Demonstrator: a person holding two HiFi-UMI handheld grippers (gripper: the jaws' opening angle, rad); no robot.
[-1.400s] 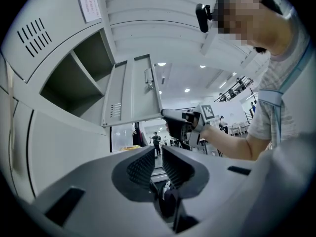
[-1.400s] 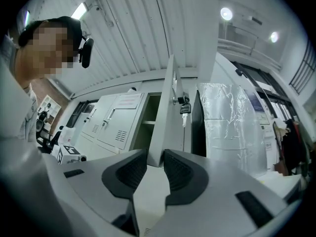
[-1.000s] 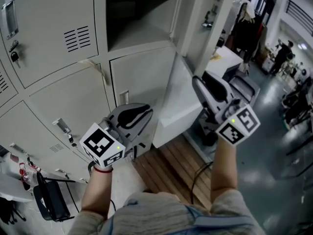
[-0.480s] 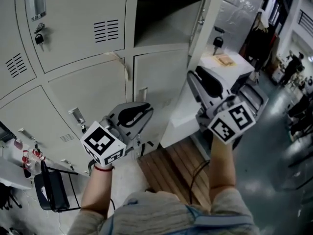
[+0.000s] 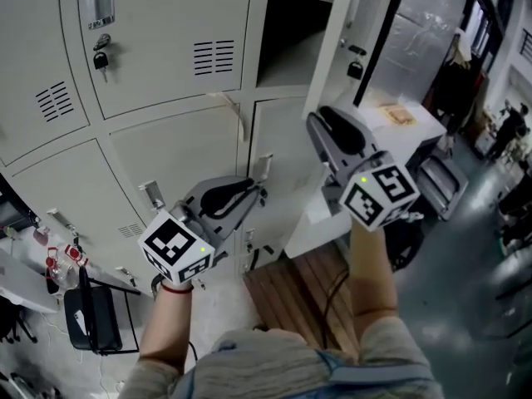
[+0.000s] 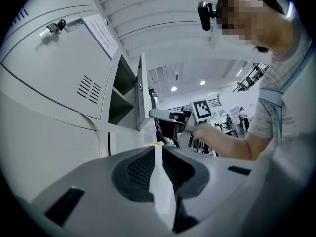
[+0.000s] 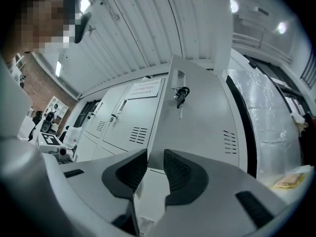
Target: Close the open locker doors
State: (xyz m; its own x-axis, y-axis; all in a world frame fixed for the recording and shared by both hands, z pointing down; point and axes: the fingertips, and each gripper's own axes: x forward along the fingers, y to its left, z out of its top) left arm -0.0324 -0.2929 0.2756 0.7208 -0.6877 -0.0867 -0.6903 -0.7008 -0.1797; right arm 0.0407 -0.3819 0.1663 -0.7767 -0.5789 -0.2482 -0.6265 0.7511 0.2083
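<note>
Open locker door (image 5: 342, 23) stands out from the top row of the grey lockers (image 5: 158, 40), swung wide and seen almost edge-on from the head camera. The dark open compartment (image 5: 291, 32) sits just to its left. The right gripper (image 5: 316, 125) is up near that door, below its lower edge and pointing towards the locker front. In its own view the door panel (image 7: 197, 117) fills the middle, with a key (image 7: 181, 95) hanging in the lock. The jaws stand a small way apart with nothing clamped between them. The door's edge runs down in line with the gap but lies beyond the pads (image 7: 180, 174), and whether it touches them I cannot tell.

The left gripper (image 5: 254, 193) hangs lower, in front of the closed doors of the bottom rows. Its jaws are down to a thin slit, pale surface showing through, and they hold nothing. From its camera the open door (image 6: 142, 90) juts out of the locker bank, with the right gripper (image 6: 160, 115) reaching in beside it. Wooden slats (image 5: 299, 293) lie on the floor below.
</note>
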